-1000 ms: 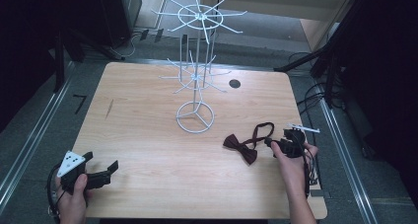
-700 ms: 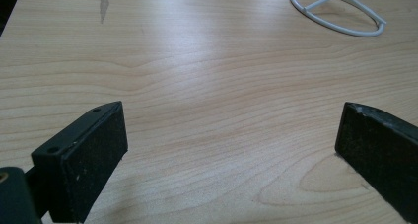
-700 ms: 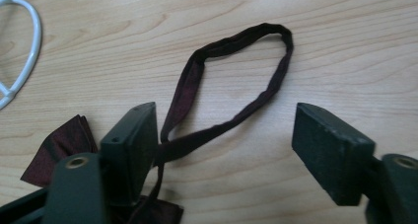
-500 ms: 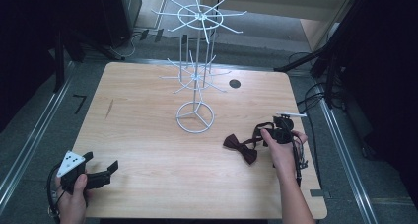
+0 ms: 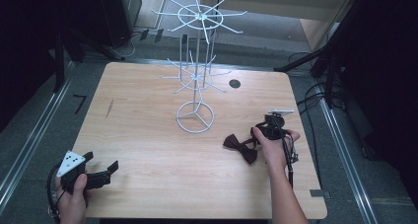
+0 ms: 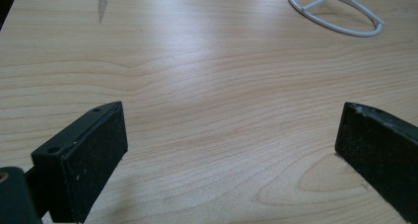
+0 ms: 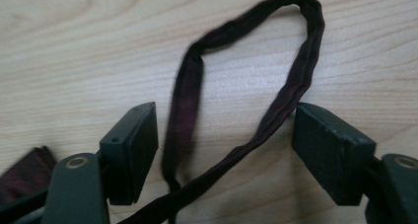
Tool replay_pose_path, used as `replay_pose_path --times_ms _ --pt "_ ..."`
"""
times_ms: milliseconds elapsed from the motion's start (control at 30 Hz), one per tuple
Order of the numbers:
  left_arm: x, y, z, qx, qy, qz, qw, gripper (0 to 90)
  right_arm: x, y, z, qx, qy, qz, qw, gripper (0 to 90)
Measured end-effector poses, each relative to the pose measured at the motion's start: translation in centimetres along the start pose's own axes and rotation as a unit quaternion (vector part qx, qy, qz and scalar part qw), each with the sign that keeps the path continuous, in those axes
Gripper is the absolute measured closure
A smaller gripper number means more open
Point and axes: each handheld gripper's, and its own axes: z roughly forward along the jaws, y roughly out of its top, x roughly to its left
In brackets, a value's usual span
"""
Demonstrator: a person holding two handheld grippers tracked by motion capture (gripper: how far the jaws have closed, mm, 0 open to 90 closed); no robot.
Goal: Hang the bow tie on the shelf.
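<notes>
On pale woodgrain table (image 5: 148, 135), dark maroon fabric bow tie (image 5: 240, 148), looped strap (image 7: 296, 76).

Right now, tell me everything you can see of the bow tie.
The bow tie is dark maroon fabric with a faint sheen, its bow lying flat on the wooden table right of the white wire stand's ring base. Its thin neck strap runs from the bow and arches in a loop. Both sides of the loop pass between the right gripper's open fingers; one side brushes a finger, but it is not yet clamped.
</notes>
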Motion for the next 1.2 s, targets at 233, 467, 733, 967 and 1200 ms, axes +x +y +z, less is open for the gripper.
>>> replay_pose_path --times_ms 233,467,733,967,1200 --pt "0.0 0.0 0.0 0.001 0.000 0.001 1.0000 0.1 0.9 -0.3 0.0 -0.016 -0.034 -0.048 0.9982 50.2" --pt "-0.1 0.0 0.0 0.003 0.000 0.003 1.0000 0.1 0.7 -0.6 -0.1 -0.027 -0.032 -0.062 0.9972 71.2" --pt "-0.1 0.0 0.0 0.004 -0.001 0.002 1.0000 0.2 1.2 -1.1 -0.1 -0.046 -0.025 -0.104 0.9932 90.0" --pt "0.0 0.0 0.0 0.004 -0.002 0.000 1.0000 0.1 0.5 -1.9 0.0 -0.078 0.007 -0.095 0.9924 90.0" --pt "-0.1 0.0 0.0 0.004 -0.001 0.001 1.0000 0.1 -0.1 -2.8 -0.7 -0.139 0.028 -0.084 0.9864 90.0"
